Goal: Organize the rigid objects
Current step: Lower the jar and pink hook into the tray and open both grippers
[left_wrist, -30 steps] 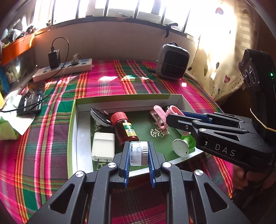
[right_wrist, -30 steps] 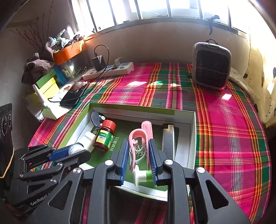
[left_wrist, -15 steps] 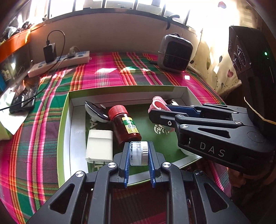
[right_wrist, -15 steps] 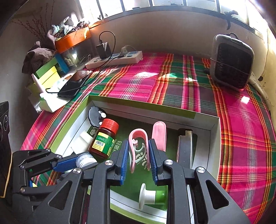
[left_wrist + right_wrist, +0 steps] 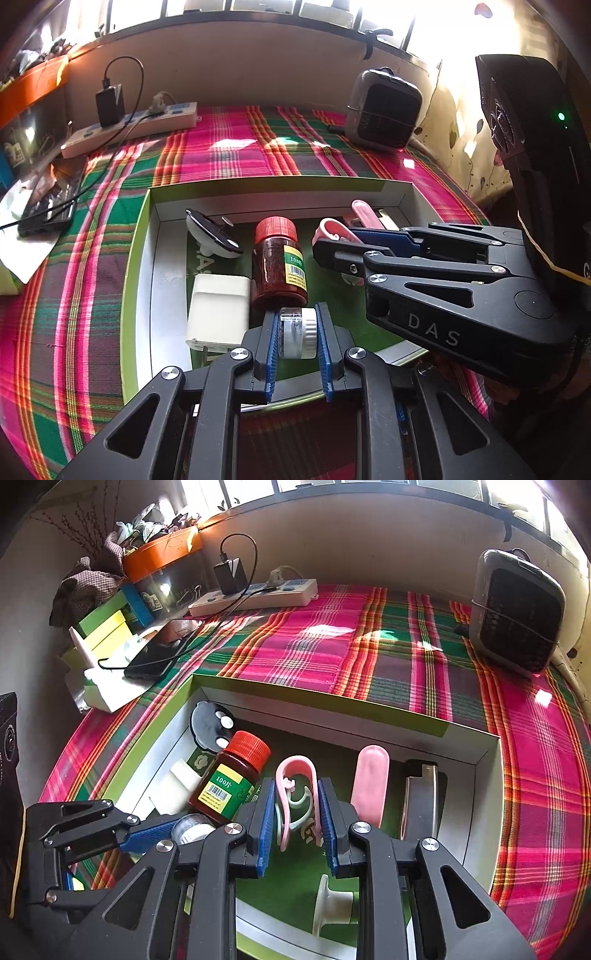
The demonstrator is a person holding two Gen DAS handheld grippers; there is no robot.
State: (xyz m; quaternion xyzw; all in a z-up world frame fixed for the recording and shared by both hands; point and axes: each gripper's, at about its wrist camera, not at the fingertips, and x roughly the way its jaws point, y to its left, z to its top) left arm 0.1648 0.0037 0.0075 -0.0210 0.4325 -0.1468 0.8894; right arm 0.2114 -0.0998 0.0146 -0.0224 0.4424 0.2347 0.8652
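The brown bottle (image 5: 279,267) with a ribbed red cap carried a green and yellow label reading "100" above a barcode, and the side of the right gripper (image 5: 297,821) read "DAS" in the left wrist view. The bottle lay on its side in a shallow green-rimmed cardboard box (image 5: 138,266) with a white inner wall, set on a desk covered in pink and green plaid cloth (image 5: 229,147). The left gripper (image 5: 297,334) had its blue ribbed fingers closed on a small clear jar (image 5: 295,334) with a white ridged lid, just in front of the bottle's base. The right gripper's fingers clamped a curved pink plastic clip (image 5: 297,801) over the box. A smooth white charger block (image 5: 218,314) lay beside the bottle, touching it; a black disc (image 5: 210,725) sat in the far corner.
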